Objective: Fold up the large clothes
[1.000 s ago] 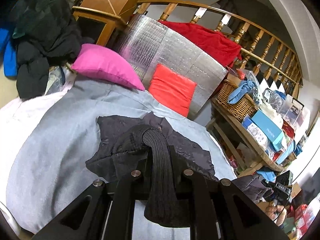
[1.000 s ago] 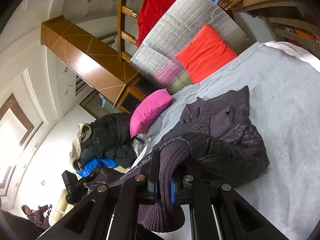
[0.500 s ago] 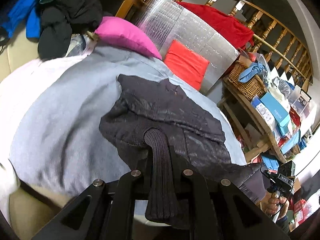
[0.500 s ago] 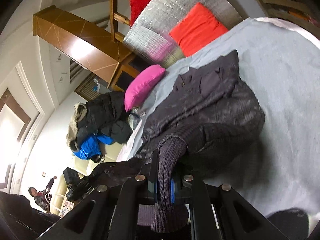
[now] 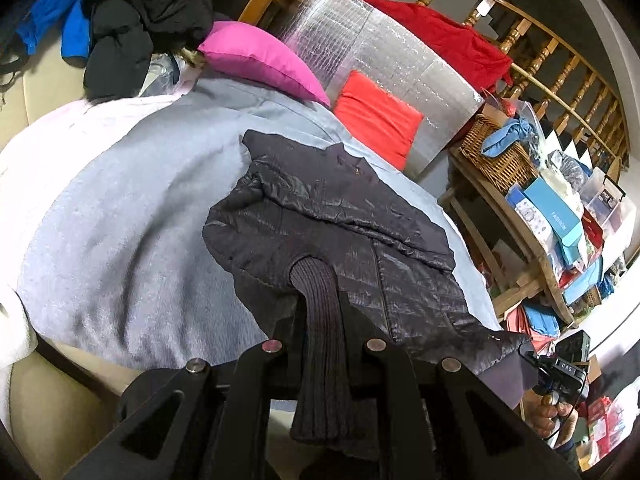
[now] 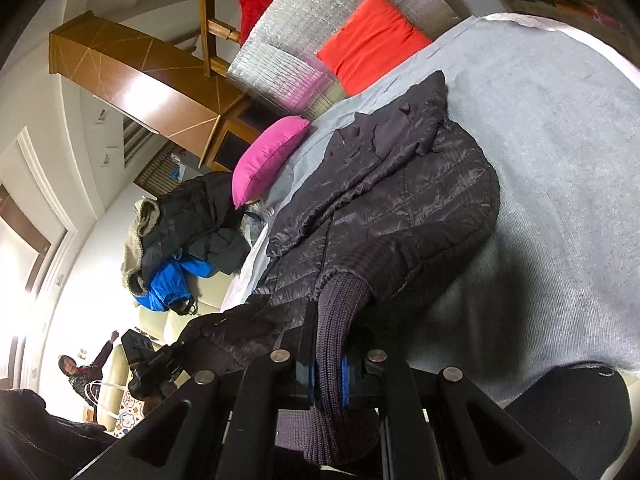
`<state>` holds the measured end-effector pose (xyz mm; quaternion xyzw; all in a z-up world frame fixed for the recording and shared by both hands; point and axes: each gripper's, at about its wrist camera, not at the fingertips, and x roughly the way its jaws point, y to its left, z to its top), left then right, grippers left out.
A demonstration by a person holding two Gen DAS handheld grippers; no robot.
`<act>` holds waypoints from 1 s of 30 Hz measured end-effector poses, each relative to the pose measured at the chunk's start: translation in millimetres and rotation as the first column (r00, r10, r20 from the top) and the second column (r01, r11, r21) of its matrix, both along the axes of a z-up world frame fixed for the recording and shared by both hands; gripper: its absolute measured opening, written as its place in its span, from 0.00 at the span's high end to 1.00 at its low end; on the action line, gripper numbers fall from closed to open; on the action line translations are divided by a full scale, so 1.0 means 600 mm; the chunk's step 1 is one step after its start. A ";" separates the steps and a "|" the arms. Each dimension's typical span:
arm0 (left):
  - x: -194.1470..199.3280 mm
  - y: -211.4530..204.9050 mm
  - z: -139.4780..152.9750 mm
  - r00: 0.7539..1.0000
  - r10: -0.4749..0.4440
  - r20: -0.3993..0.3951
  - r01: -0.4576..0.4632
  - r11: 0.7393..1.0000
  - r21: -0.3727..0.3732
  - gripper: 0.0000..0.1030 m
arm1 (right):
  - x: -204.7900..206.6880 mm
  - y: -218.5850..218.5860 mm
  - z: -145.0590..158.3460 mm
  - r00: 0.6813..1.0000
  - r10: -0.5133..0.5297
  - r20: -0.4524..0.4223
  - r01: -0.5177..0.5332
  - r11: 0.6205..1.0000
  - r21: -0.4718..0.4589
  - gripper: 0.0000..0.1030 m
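Observation:
A dark quilted jacket lies spread on a light grey blanket, collar end toward the pillows. My left gripper is shut on the jacket's ribbed knit hem, which hangs back between the fingers. In the right wrist view the same jacket stretches away over the blanket. My right gripper is shut on another stretch of the ribbed hem. The other hand-held gripper shows at the jacket's far corner in the left wrist view, gripped by a hand.
A pink pillow, a red cushion and a silver foil panel stand at the blanket's far end. A pile of dark and blue coats sits at the left. Cluttered wooden shelves stand right. A person is far off.
Both grippers have come down and back with the hem, drawing the bunched jacket out flat and longer over the blanket. Both grips stay shut.

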<state>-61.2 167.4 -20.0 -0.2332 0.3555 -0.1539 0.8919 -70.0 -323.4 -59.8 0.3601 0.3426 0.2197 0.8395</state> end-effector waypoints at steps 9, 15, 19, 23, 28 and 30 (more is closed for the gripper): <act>0.037 0.003 0.040 0.998 0.020 0.063 -0.016 0.998 -0.059 0.89 | 0.031 -0.012 0.033 0.997 -0.009 0.078 0.004 0.998 0.060 0.91; 0.095 -0.007 0.092 0.989 0.025 0.146 -0.013 0.996 -0.085 0.89 | 0.086 -0.024 0.084 0.987 -0.025 0.161 0.011 0.996 0.085 0.91; 0.148 -0.007 0.123 0.982 0.037 0.184 -0.021 0.996 -0.088 0.89 | 0.136 -0.031 0.115 0.978 -0.048 0.205 0.028 0.995 0.100 0.92; 0.208 -0.013 0.148 0.976 0.057 0.209 -0.040 0.996 -0.083 0.89 | 0.203 -0.041 0.141 0.969 -0.073 0.236 0.046 0.992 0.116 0.92; 0.302 -0.035 0.171 0.967 0.065 0.245 -0.055 0.997 -0.046 0.89 | 0.299 -0.046 0.168 0.962 -0.104 0.253 0.079 0.991 0.109 0.92; 0.339 -0.042 0.176 0.966 0.080 0.248 -0.074 0.997 -0.034 0.90 | 0.343 -0.048 0.178 0.958 -0.119 0.259 0.095 0.990 0.105 0.92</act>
